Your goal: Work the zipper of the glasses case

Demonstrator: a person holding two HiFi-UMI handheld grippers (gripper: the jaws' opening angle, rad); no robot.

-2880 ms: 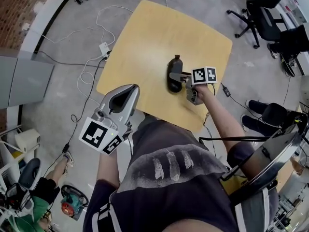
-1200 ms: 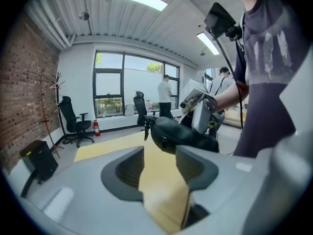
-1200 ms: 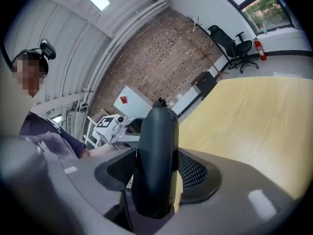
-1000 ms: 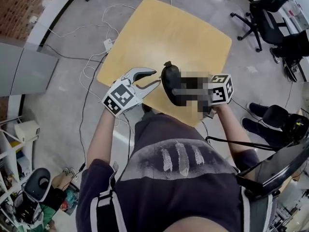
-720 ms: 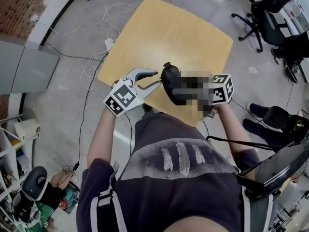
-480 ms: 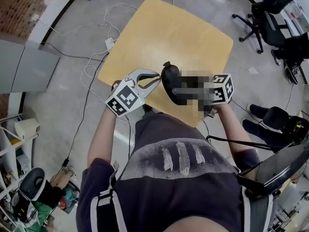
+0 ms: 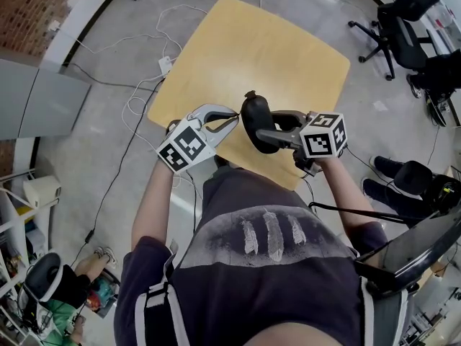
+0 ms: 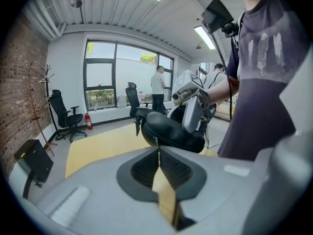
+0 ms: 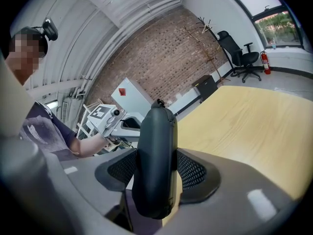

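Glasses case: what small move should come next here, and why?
Probably draw the left hand-held gripper slowly along the glasses case. Its jaws are closing with the small zipper pull between their tips, while the right hand-held gripper clamps the case steady above the table.

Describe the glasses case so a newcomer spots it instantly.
Start at the yellow wooden table; above its near edge the right tongs clamp the glasses case. It is the only black, smooth, oval pod here, with a zipper seam running around its rim.
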